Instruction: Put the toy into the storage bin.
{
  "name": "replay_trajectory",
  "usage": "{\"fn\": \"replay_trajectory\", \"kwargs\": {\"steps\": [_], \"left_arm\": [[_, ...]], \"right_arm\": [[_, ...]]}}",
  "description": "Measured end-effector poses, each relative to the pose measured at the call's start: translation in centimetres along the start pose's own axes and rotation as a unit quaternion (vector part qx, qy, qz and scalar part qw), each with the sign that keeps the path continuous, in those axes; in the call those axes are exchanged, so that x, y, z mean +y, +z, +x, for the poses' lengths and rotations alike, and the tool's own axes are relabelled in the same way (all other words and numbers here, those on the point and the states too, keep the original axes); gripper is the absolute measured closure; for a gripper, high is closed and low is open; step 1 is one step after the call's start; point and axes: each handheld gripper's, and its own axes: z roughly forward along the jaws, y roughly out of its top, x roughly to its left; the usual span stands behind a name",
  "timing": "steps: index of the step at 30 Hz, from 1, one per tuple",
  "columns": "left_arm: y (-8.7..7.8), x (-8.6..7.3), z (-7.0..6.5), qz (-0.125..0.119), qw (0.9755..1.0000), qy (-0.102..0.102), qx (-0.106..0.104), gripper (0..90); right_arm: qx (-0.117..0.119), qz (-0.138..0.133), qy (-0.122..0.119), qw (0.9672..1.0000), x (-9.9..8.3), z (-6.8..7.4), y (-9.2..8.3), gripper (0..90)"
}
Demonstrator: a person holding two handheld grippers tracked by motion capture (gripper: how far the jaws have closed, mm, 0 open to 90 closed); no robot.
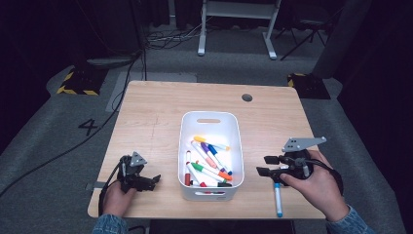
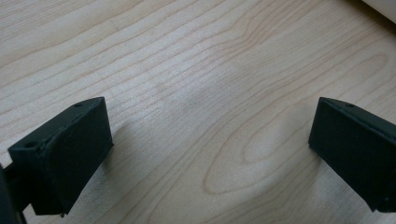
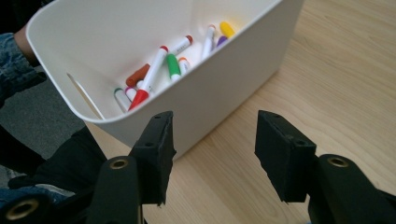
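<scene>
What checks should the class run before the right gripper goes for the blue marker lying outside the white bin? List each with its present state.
1. Right gripper fingers apart with nothing between them: ok.
2. Blue marker free on the table, not pinned: cannot tell; the person's right hand covers its upper end.
3. Right gripper lined up over the marker: not ok; it points at the white bin instead.
4. Room in the bin for another marker: ok; the far half is bare.
5. Left gripper out of the way: ok; it sits open on the bin's other side, holding nothing.
</scene>
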Motion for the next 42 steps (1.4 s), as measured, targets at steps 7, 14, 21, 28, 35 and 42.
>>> {"fn": "replay_trajectory", "kwargs": {"steps": [7, 14, 21, 28, 35, 42], "left_arm": [[0.0, 0.0, 0.0, 0.000, 1.0000, 0.000, 0.000, 0.0], [0.0, 0.0, 0.0, 0.000, 1.0000, 0.002, 0.003, 0.0], [-0.1, 0.0, 0.0, 0.001, 1.0000, 0.002, 0.003, 0.0], [-0.1, 0.0, 0.0, 0.001, 1.0000, 0.002, 0.003, 0.0], [-0.1, 0.0, 0.0, 0.000, 1.0000, 0.002, 0.002, 0.0], [0.0, -0.1, 0.0, 0.000, 1.0000, 0.000, -0.001, 0.0]], "right_arm": [[-0.021, 0.011, 0.026, 0.9994, -2.8, -1.3, -0.8, 47.5], [-0.045, 0.032, 0.062, 0.9966, -6.0, -2.8, -1.0, 47.4], [-0.052, 0.047, 0.075, 0.9947, -8.2, -3.4, -0.3, 47.5], [-0.049, 0.065, 0.090, 0.9926, -10.4, -3.8, 1.3, 47.5], [-0.052, 0.081, 0.100, 0.9904, -12.0, -4.1, 3.1, 48.5], [-0.063, 0.105, 0.095, 0.9879, -13.1, -4.2, 4.5, 56.6]]}}
